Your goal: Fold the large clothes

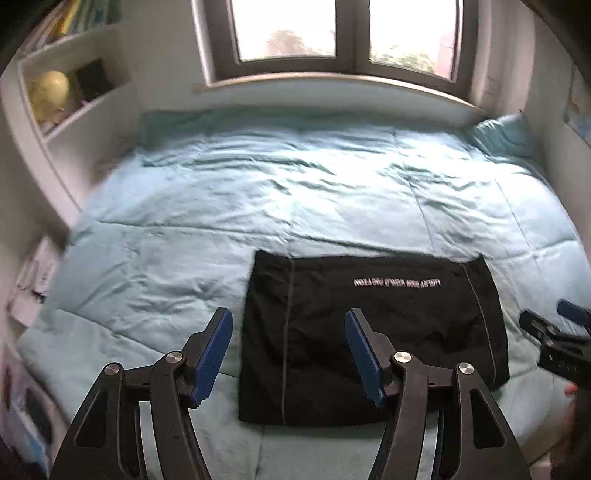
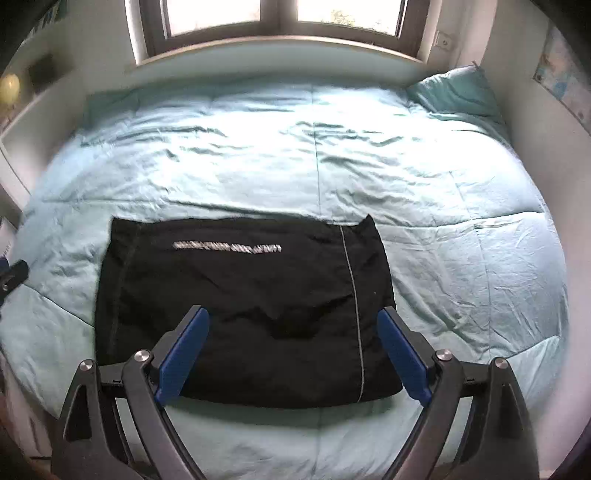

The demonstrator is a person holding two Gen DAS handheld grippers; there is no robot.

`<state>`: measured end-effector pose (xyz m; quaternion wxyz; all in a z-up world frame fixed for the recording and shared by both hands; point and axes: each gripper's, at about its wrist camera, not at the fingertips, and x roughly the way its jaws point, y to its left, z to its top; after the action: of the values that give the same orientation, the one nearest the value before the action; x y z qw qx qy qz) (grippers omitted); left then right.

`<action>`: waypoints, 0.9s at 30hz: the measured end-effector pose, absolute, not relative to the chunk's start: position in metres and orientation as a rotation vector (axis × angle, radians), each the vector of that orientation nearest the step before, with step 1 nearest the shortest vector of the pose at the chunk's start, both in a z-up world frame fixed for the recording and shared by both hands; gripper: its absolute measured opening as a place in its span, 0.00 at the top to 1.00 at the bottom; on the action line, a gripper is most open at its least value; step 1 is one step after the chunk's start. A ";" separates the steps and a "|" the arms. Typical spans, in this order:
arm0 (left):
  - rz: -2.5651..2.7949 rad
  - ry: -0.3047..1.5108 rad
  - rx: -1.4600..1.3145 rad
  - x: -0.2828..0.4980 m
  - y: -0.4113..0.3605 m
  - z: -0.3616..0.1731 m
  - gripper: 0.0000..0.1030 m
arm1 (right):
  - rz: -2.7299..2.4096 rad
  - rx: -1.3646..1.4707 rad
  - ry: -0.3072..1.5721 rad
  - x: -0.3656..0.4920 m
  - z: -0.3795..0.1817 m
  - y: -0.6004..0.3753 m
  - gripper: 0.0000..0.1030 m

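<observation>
Both grippers, left (image 1: pixel 289 350) and right (image 2: pixel 293 350), hang wide open and empty above the folded garment (image 2: pixel 243 306); check edges square, don't re-grip.

A home bedroom: a bed (image 2: pixel 443 258) under a light blue quilt, pillow (image 2: pixel 458 92), window (image 1: pixel 343 33) and wall shelves (image 1: pixel 70 92).

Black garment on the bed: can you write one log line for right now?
black garment: folded, flat on blue comforter | left gripper: open, empty | right gripper: open, empty
</observation>
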<state>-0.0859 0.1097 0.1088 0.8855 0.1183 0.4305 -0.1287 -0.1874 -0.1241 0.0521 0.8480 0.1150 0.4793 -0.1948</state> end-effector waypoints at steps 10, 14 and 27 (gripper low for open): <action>-0.304 0.857 0.205 -0.114 0.101 0.132 0.37 | -0.377 0.243 0.952 -0.206 0.090 -0.092 0.09; -0.292 0.870 0.204 -0.115 0.098 0.121 0.37 | -0.371 0.273 0.982 -0.206 0.082 -0.093 0.09; -0.285 0.929 0.220 -0.112 0.097 0.100 0.37 | -0.371 0.306 1.054 -0.203 0.055 -0.099 0.09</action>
<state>-0.1117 0.0975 0.0998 0.8785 0.1055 0.4455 -0.1367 -0.2033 -0.0989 0.0553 0.8368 0.1445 0.4981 -0.1754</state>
